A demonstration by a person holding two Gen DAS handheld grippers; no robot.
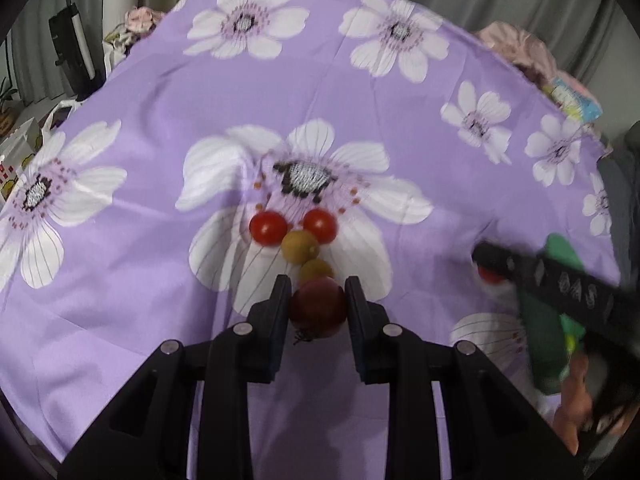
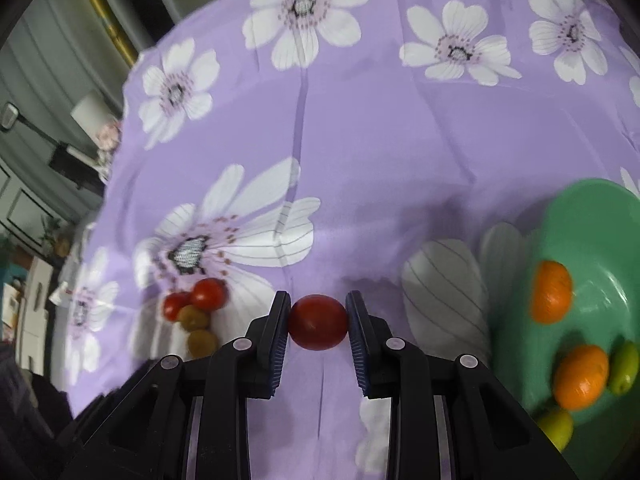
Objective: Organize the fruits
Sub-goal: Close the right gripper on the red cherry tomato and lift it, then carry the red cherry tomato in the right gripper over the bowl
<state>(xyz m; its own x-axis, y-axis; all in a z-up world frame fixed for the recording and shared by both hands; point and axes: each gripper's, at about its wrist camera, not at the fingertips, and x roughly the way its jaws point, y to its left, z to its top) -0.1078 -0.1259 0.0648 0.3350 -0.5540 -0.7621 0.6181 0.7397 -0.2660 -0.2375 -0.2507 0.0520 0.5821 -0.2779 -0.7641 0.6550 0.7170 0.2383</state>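
Two grippers, each closed on one tomato. Left gripper [image 1: 318, 292] clamped on a dark red tomato [image 1: 318, 307], black pads pressed to both sides, stem scar turned down toward the camera. Just past its tips, a short line of loose fruit on the purple flowered cloth [image 1: 160, 92]: a green olive-like fruit [image 1: 316, 270] touching the held tomato in the view, a larger green one [image 1: 300, 245] beyond it, then two red cherry tomatoes [image 1: 268, 227] [image 1: 320, 225] side by side at the far end, all resting on a big white flower print. Off to the right, blurred, the right gripper [image 1: 486, 264] with a red fruit at its tip, and a hand [image 1: 576, 404] low at the right edge.

Right gripper [image 2: 318, 320] shut on a red tomato [image 2: 318, 322], blue-ribbed pads squeezing its left and right sides. Left of it, the same cluster of two red tomatoes [image 2: 206, 294] and two green fruits [image 2: 194, 317] on the cloth. Right of it, a green plate [image 2: 600, 224] holding two oranges [image 2: 551, 292] [image 2: 582, 376], with a green fruit [image 2: 624, 368] beside the nearer orange and a yellow-green fruit [image 2: 556, 426] at the near rim. Whether that last fruit lies on the plate or beside it: cannot tell. Beyond the cloth's far edge, grey curtains and blurred clutter.
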